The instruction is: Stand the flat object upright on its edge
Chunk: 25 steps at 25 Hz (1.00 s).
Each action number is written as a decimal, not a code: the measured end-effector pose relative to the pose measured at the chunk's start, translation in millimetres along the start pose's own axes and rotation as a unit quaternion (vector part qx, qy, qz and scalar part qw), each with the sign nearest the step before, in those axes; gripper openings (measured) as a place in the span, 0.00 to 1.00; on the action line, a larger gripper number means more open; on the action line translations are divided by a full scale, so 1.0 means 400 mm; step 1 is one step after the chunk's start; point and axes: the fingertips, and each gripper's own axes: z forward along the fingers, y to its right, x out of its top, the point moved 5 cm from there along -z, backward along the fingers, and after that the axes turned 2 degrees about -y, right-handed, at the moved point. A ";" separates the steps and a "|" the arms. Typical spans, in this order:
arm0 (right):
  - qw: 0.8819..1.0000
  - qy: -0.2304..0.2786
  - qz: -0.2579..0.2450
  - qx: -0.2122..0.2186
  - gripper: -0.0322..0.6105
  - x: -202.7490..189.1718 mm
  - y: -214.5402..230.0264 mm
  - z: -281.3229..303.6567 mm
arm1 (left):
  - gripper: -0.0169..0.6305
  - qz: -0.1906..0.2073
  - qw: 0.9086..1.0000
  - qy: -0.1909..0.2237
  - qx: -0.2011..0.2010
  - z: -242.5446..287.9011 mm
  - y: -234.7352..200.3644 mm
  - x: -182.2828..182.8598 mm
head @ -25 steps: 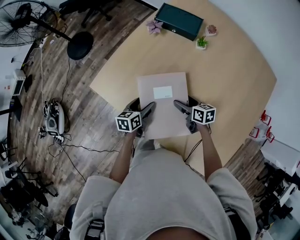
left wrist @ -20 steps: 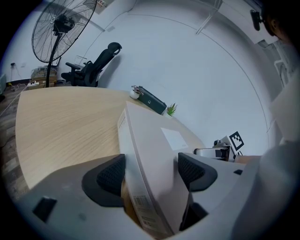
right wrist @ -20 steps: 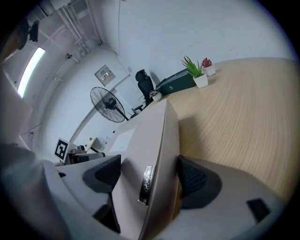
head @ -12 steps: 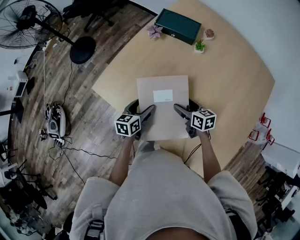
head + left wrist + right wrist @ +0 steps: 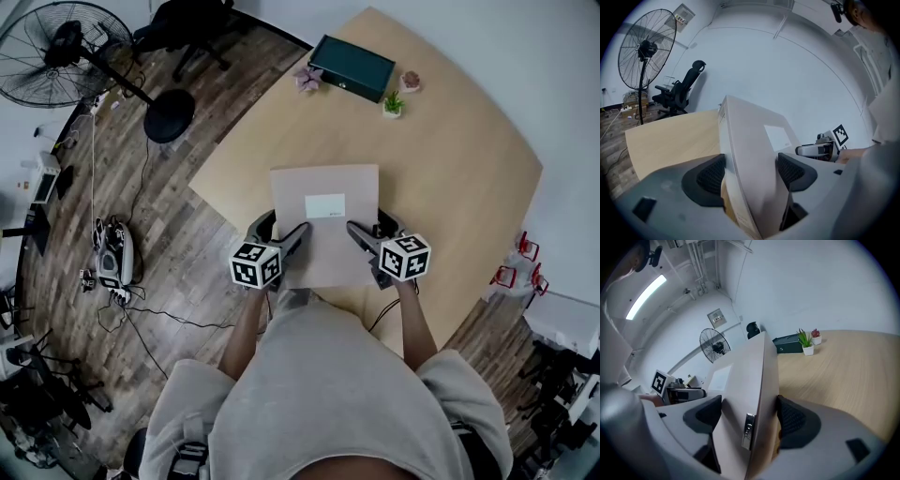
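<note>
I read the box (image 5: pixel 324 225) as smooth, matt card in a pale grey-pink, with a white paper label (image 5: pixel 325 206) and a small shiny metal clasp (image 5: pixel 747 430) on its edge. The left gripper (image 5: pixel 750 171) and right gripper (image 5: pixel 747 416) have matt grey plastic shells and black pads (image 5: pixel 712 176) with a fine, rough mesh texture. The counter (image 5: pixel 450 159) is smooth, pale wood grain. The floor (image 5: pixel 178 272) is darker wood planks.

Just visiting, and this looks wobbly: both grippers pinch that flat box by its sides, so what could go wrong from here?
The left gripper and right gripper each pinch only a thin side edge of the flat box, so it might slip or swing between the pads. It is near the front edge of the table, so a drop could reach the floor. Being thin, it may topple once released upright.
</note>
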 end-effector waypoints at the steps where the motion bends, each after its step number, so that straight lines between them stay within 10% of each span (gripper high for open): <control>1: 1.000 0.002 -0.004 -0.001 0.63 0.001 -0.008 -0.007 | 0.55 0.004 1.000 0.002 0.001 -0.008 0.006 0.002; 25: 0.990 0.111 -0.075 -0.040 0.61 0.091 -0.087 -0.109 | 0.55 0.103 0.993 0.063 0.002 -0.067 0.080 0.133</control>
